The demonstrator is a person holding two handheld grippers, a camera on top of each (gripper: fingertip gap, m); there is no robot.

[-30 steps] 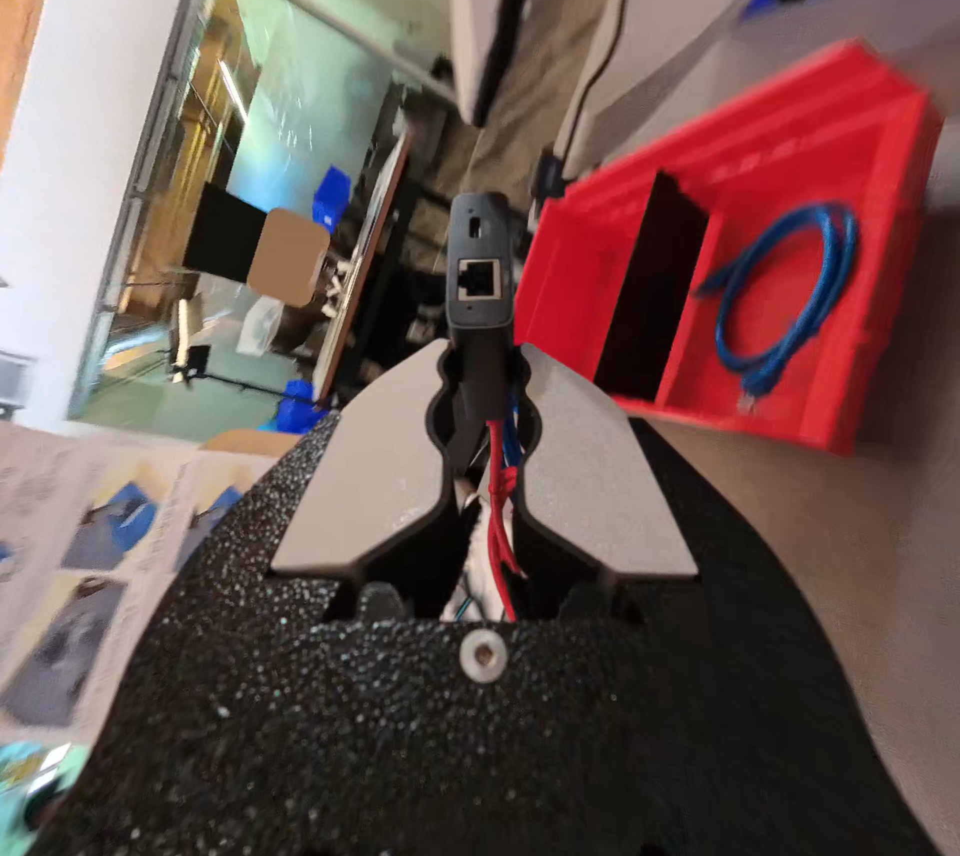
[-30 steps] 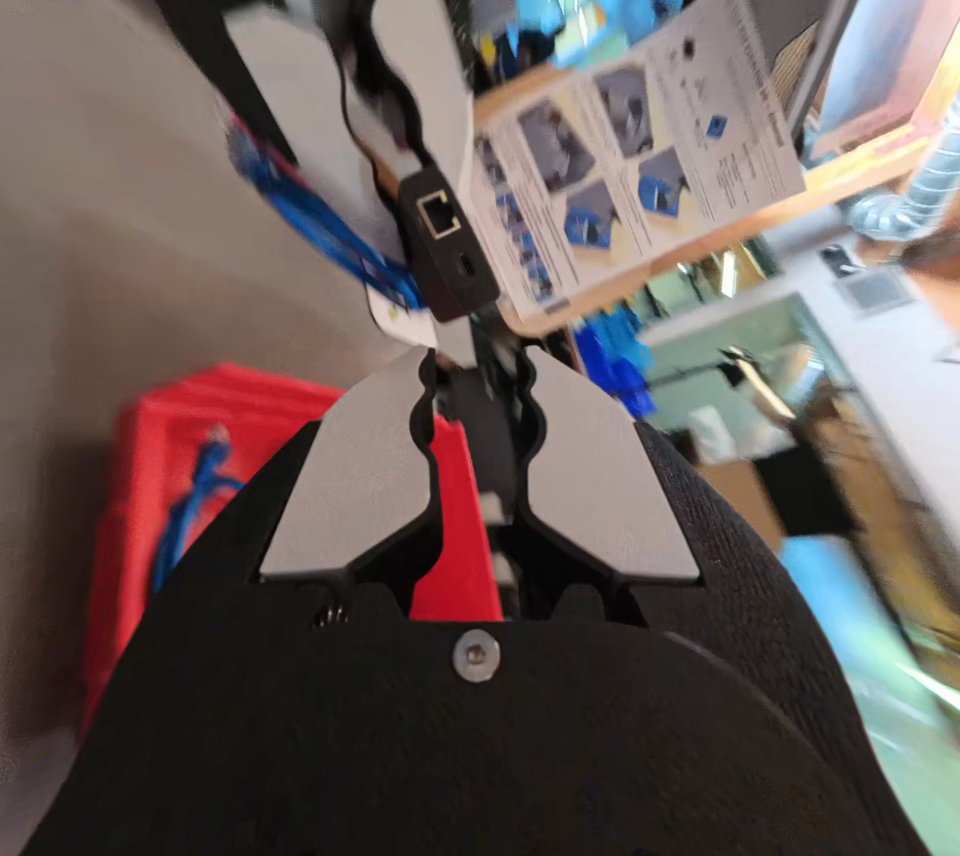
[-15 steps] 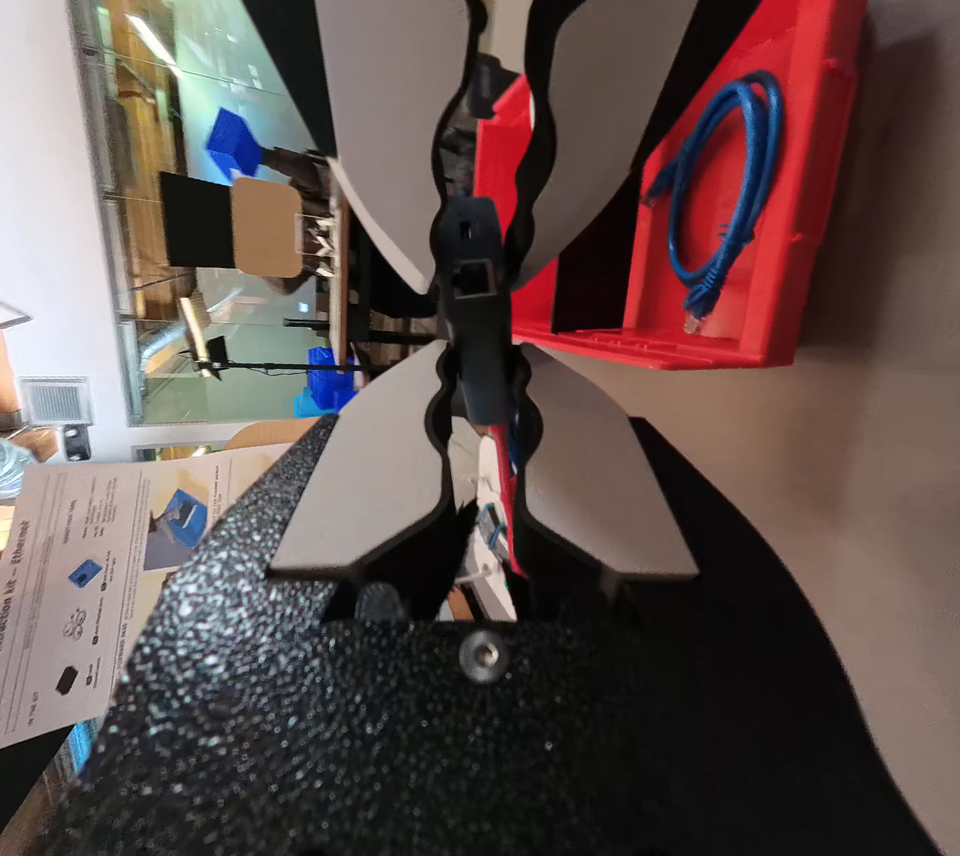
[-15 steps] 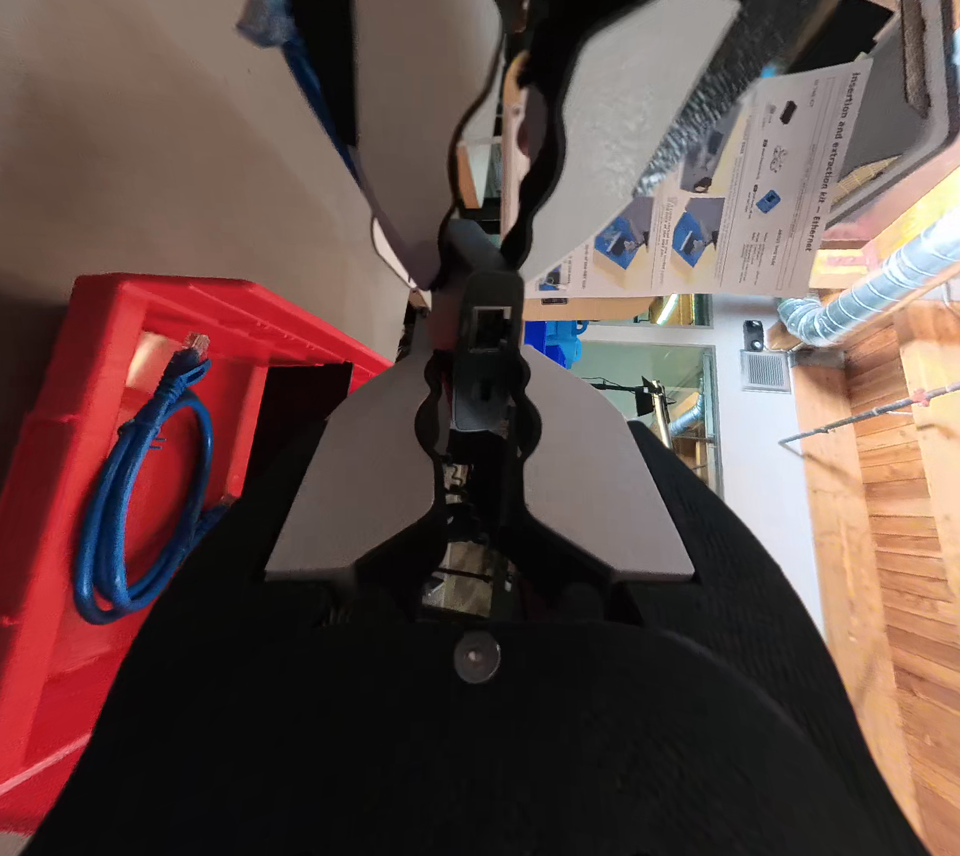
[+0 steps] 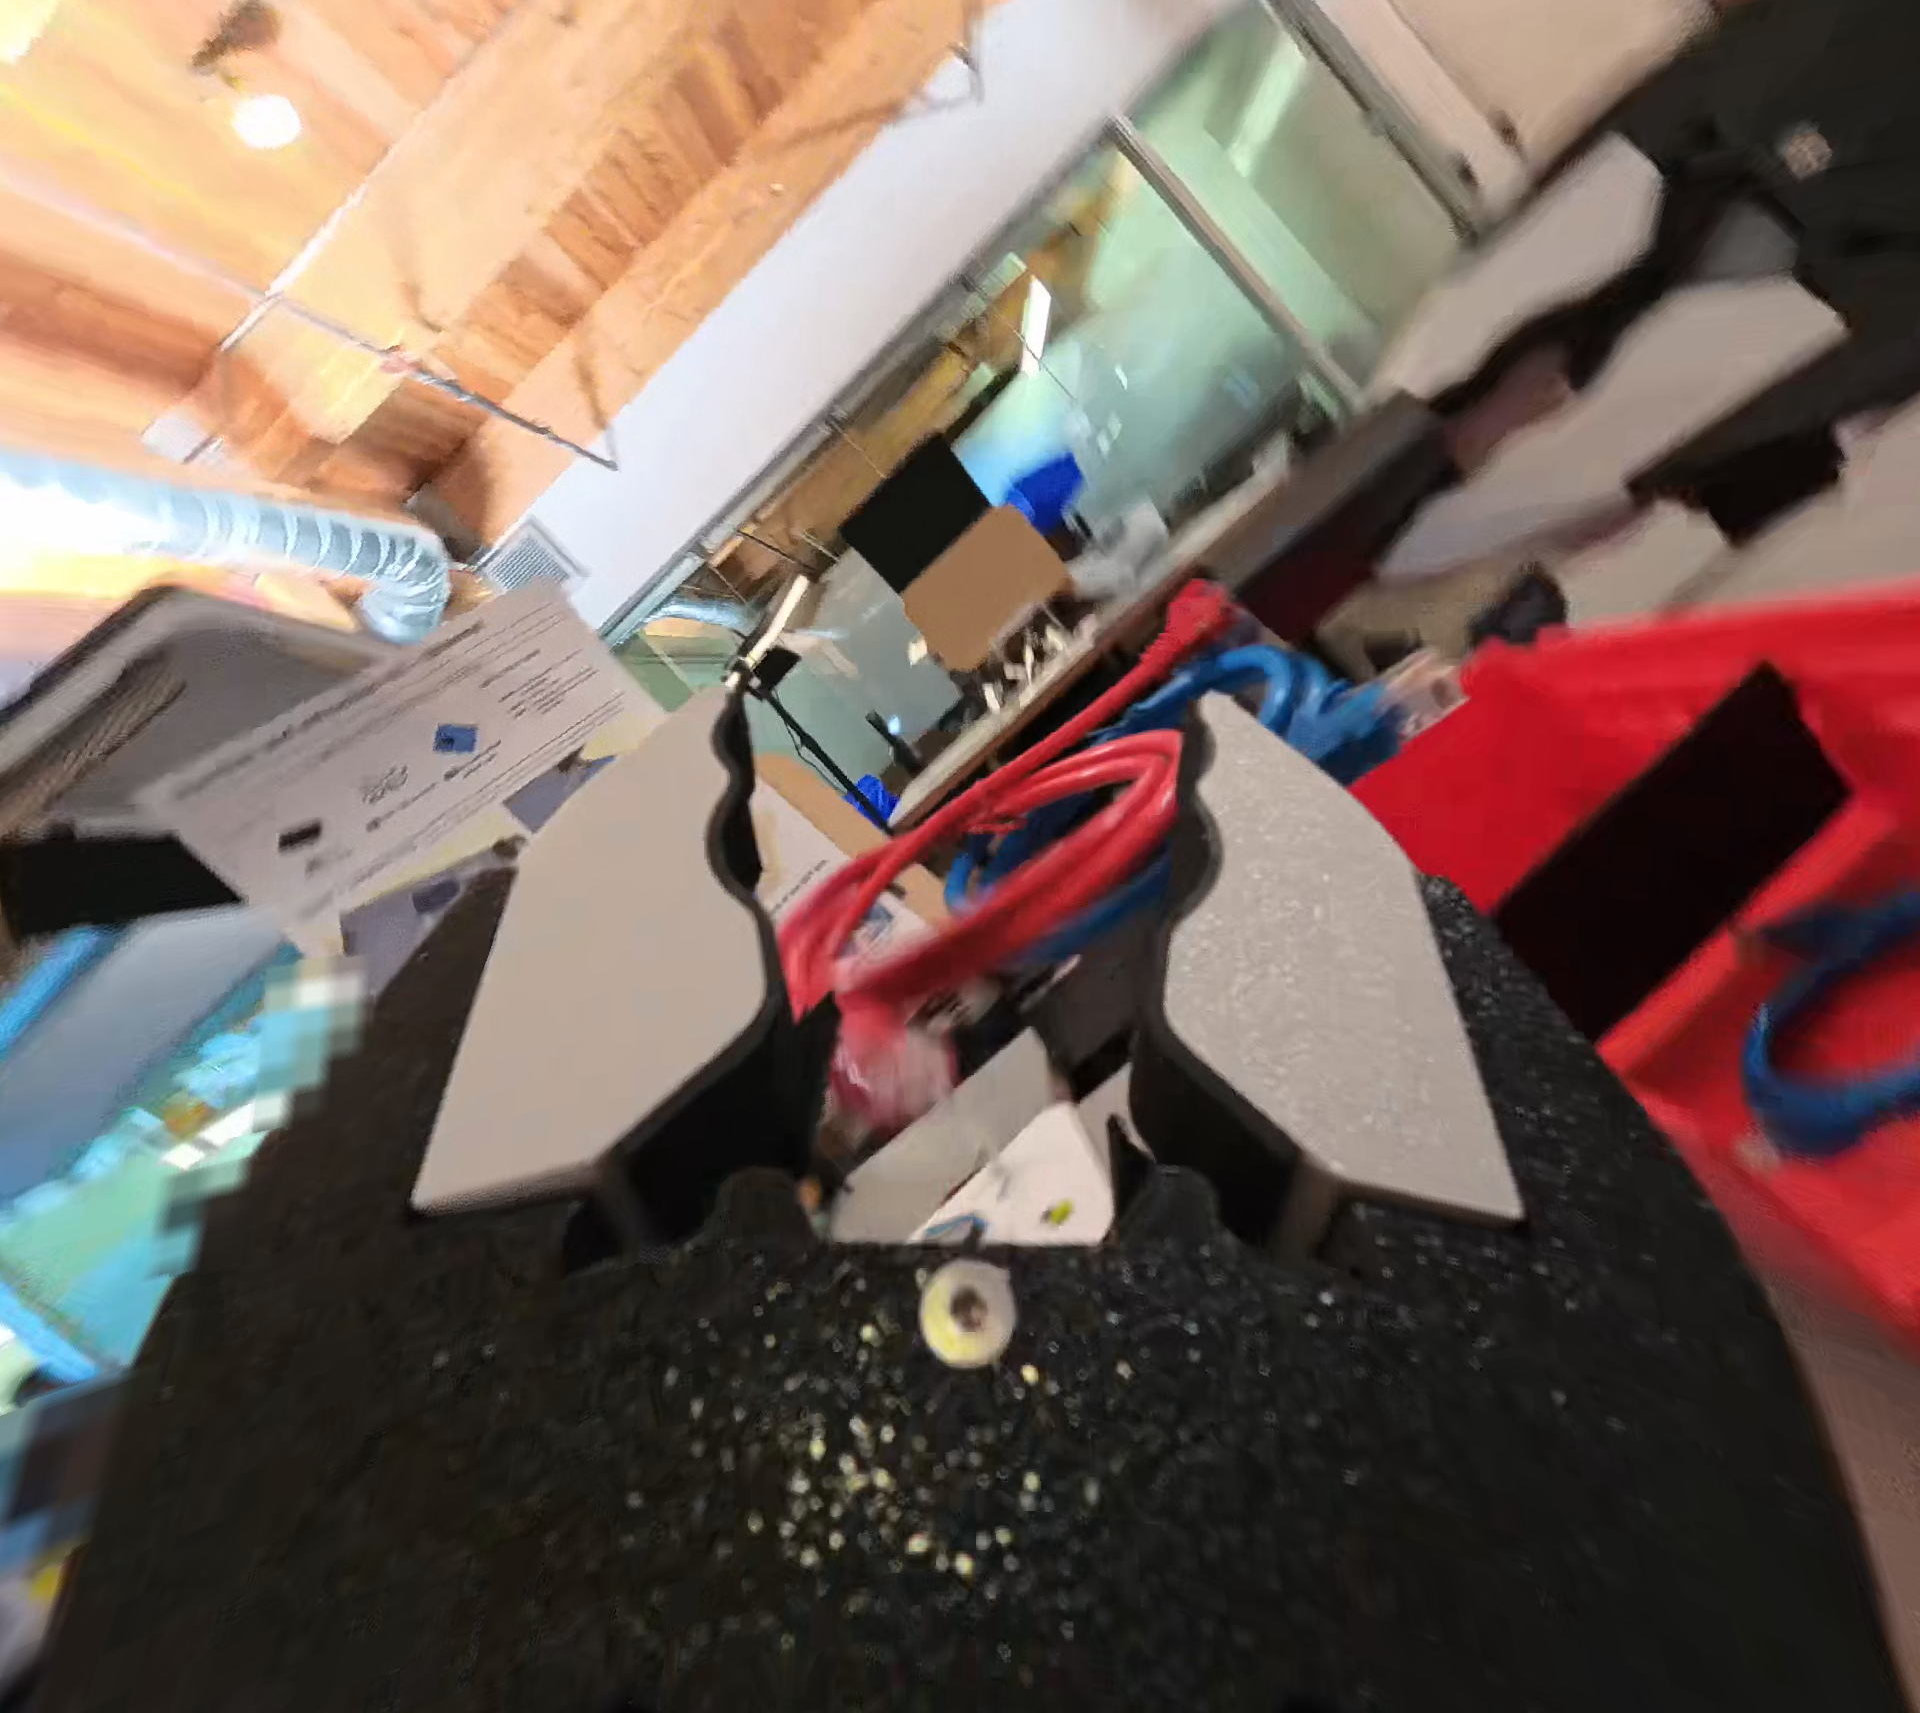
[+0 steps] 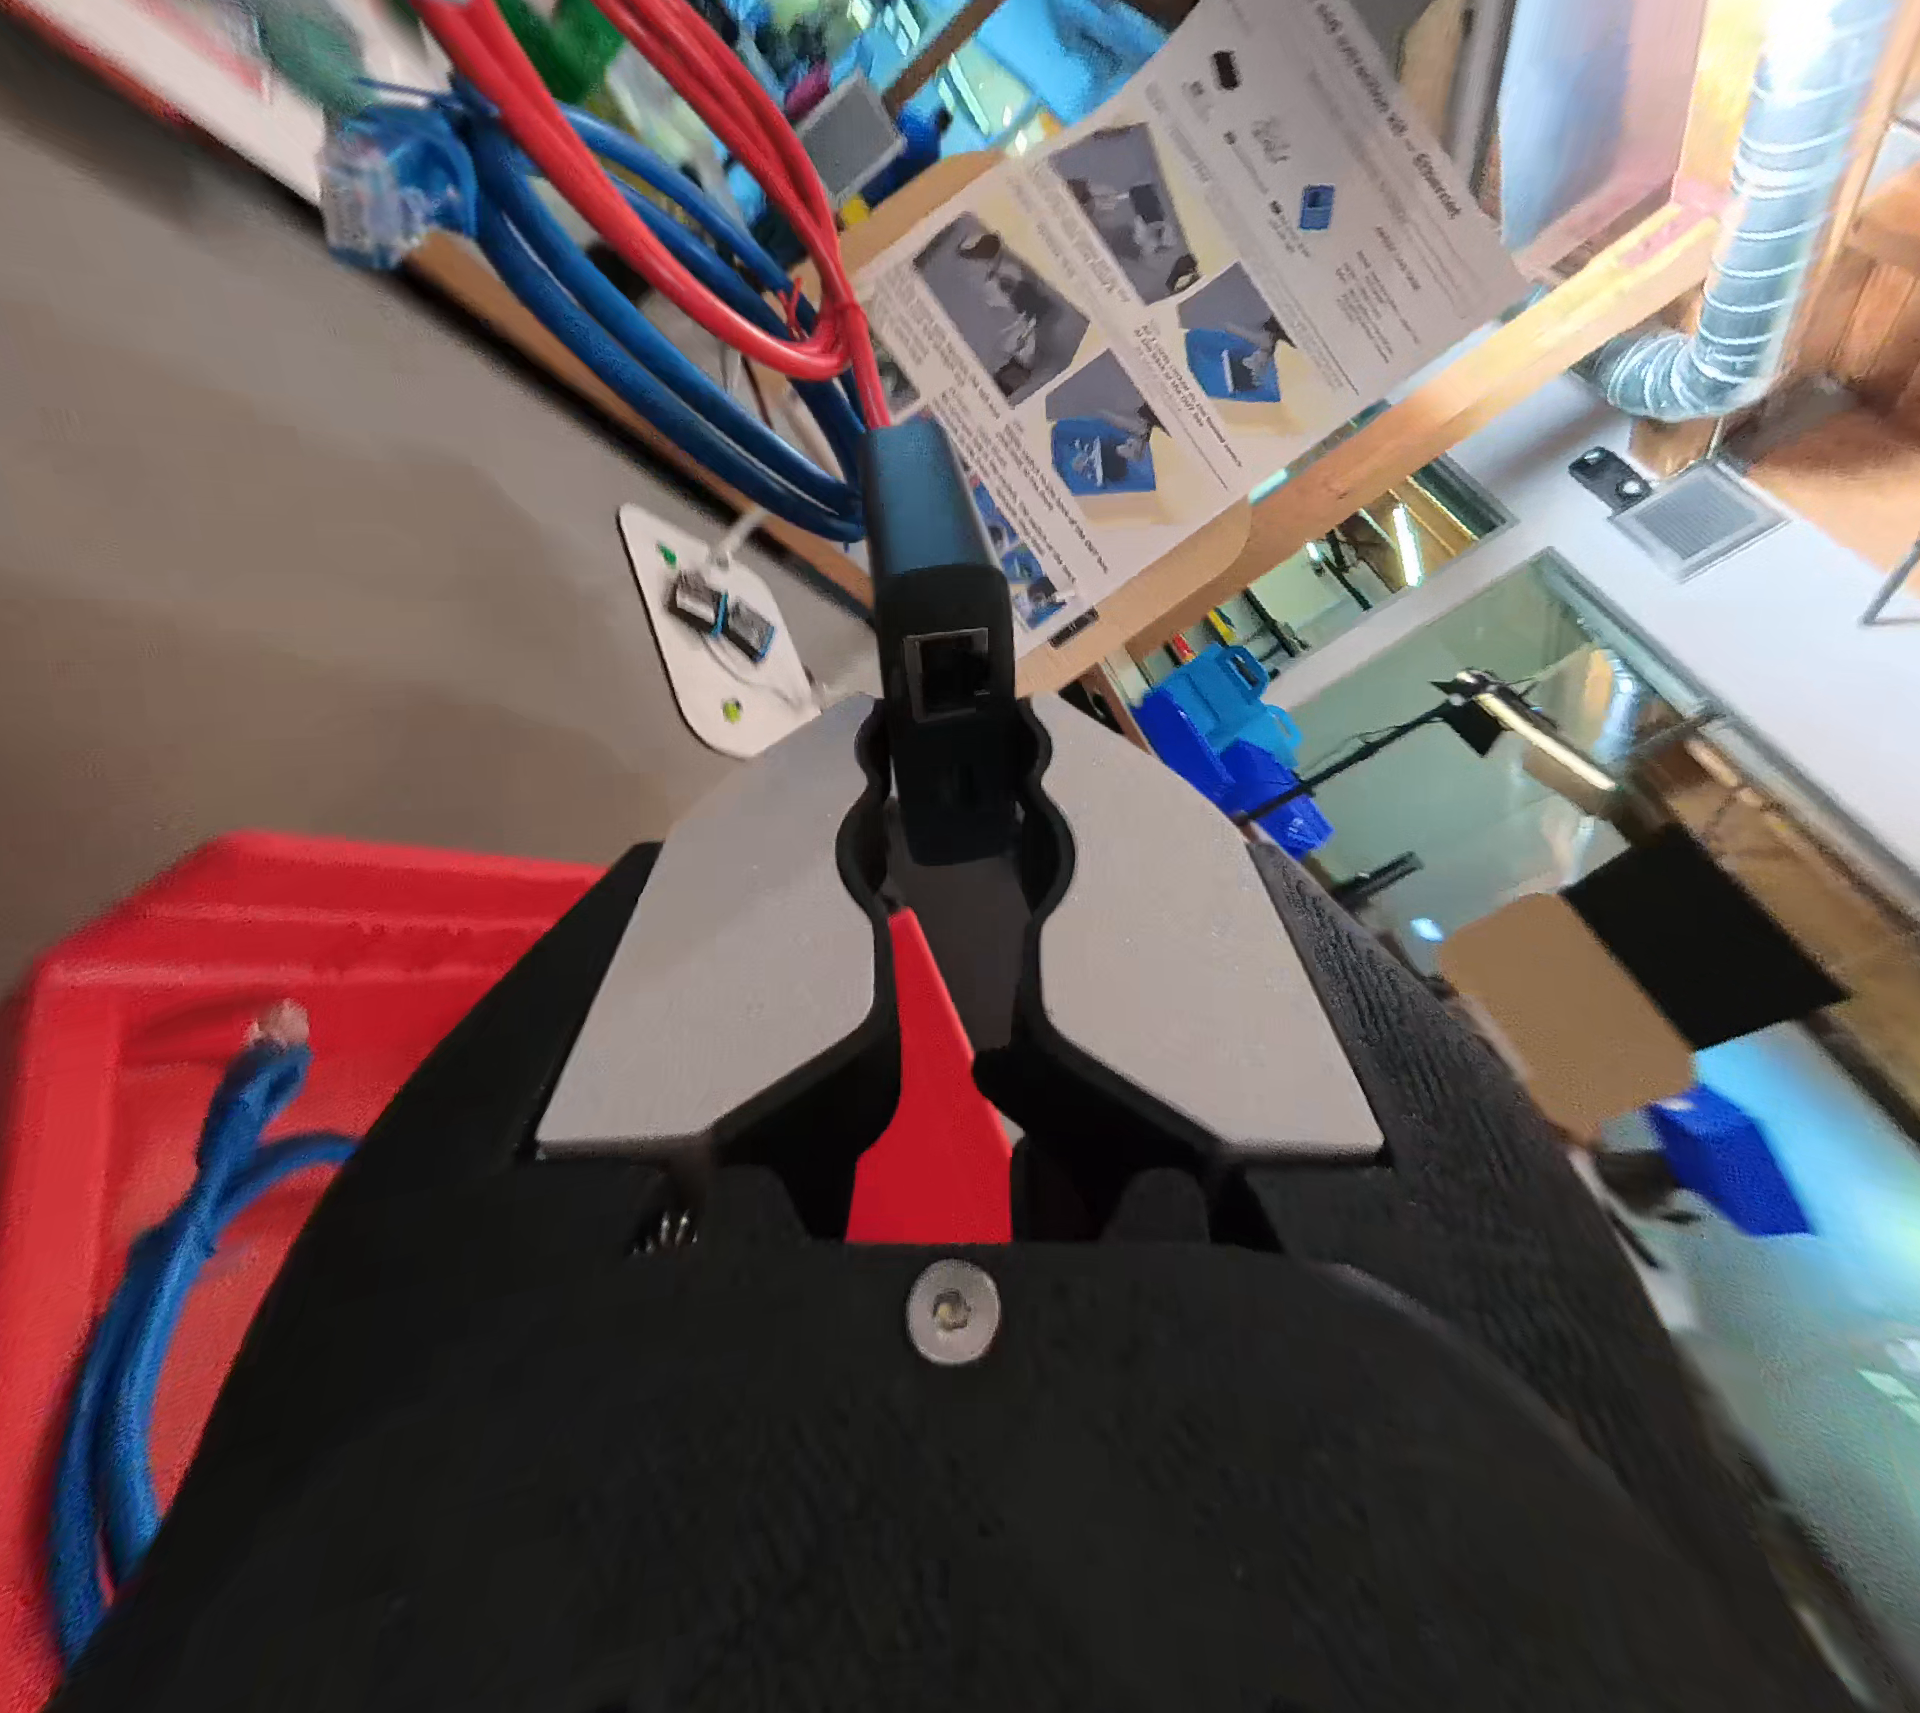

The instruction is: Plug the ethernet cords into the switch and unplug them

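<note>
A: How's the light on my feeds?
B: Bright daylight. Ceiling lamp (image 5: 266, 121) and the top right of the right wrist view blow out.
A: Sharpness?
B: Left wrist view is motion-smeared; my left tongs (image 5: 961, 842) stay fairly crisp. Right view sharper, with blurry, fisheye-bent edges.

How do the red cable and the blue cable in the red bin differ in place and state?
The red cable hangs in loops above the table, one end at the black adapter clamped in the right gripper; the blue cable lies coiled inside the red bin, untouched. The red cable's far plug is hidden; the blue one's plug lies free. Both are coiled network cables.
</note>
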